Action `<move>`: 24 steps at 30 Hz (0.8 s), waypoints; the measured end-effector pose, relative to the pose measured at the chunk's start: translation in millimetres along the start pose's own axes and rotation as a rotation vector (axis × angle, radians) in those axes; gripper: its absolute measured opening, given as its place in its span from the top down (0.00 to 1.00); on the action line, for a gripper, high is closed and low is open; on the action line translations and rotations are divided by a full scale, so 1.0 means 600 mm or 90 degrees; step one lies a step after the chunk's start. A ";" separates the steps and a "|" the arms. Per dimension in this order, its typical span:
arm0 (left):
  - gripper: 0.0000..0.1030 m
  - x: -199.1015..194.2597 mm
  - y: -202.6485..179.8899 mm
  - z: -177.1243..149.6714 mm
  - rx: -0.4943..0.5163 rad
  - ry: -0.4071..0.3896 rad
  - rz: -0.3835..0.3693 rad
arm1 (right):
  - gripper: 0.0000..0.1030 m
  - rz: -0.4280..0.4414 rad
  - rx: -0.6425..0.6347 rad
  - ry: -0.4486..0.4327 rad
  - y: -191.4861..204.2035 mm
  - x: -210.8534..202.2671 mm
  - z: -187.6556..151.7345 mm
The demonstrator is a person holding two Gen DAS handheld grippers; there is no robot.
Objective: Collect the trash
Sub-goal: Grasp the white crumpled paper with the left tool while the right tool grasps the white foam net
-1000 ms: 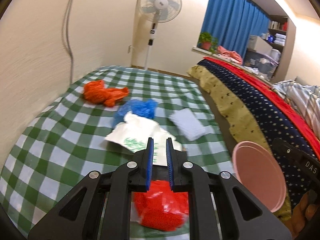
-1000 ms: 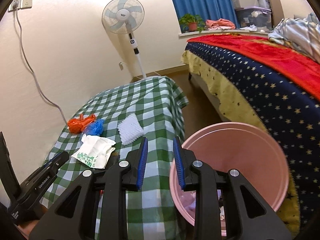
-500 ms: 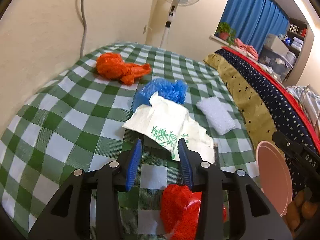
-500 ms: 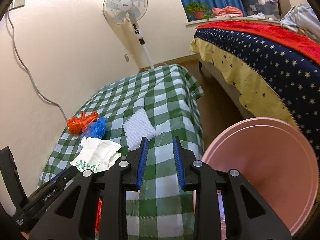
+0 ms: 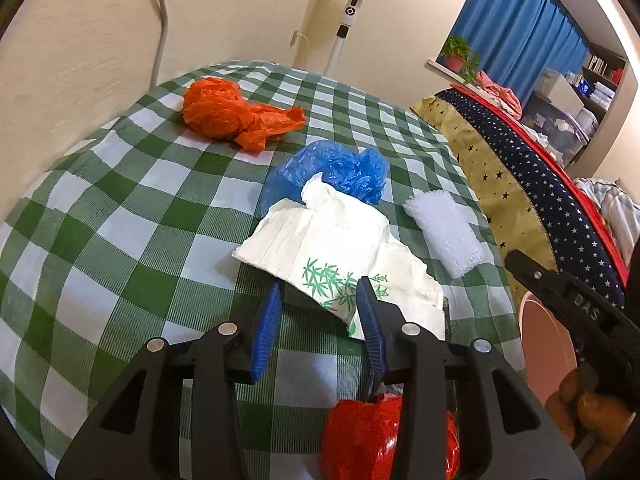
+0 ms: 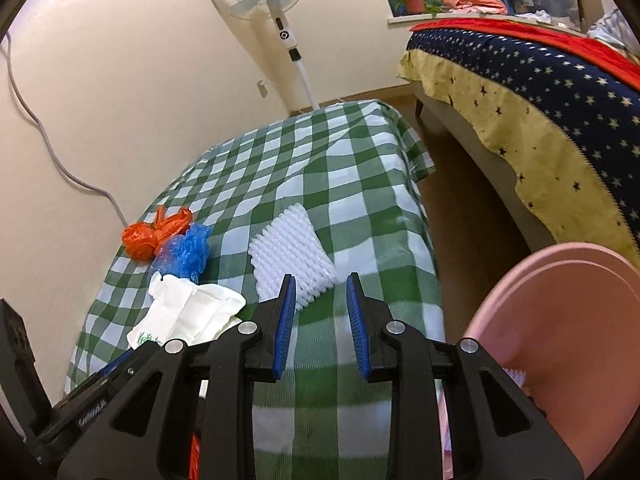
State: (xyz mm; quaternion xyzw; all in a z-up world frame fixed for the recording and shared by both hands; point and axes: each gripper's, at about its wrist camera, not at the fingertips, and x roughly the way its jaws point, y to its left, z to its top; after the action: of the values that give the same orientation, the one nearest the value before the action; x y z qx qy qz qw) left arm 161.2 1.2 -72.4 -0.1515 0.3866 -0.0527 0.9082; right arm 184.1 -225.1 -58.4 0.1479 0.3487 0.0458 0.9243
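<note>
White paper bag [image 5: 332, 240] flat, long axis toward left claw [image 5: 320, 300].

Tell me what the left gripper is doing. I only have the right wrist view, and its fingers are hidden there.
Observer: The left gripper is open and its jaws have just been opening. The printed corner of the white paper bag with green bamboo print sits between the tips, not pinched.
Operator: Report anything underneath it.
Observer: A crumpled red plastic bag lies on the green-checked tablecloth below the left gripper's body, nearer than the white paper bag.
Operator: Check my side from there.
Observer: The left wrist view shows the hand holding the right gripper, close beside the rim of the pink plastic bucket.
</note>
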 end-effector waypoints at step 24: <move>0.92 -0.017 -0.025 0.004 0.040 -0.026 -0.023 | 0.90 0.017 -0.032 0.022 0.014 0.025 0.020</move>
State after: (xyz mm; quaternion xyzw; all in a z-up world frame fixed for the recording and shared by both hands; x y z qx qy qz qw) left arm 156.2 -10.3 -58.9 -0.1305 0.3636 -0.0780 0.9190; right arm 203.4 -217.1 -56.9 0.1287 0.3613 0.0697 0.9209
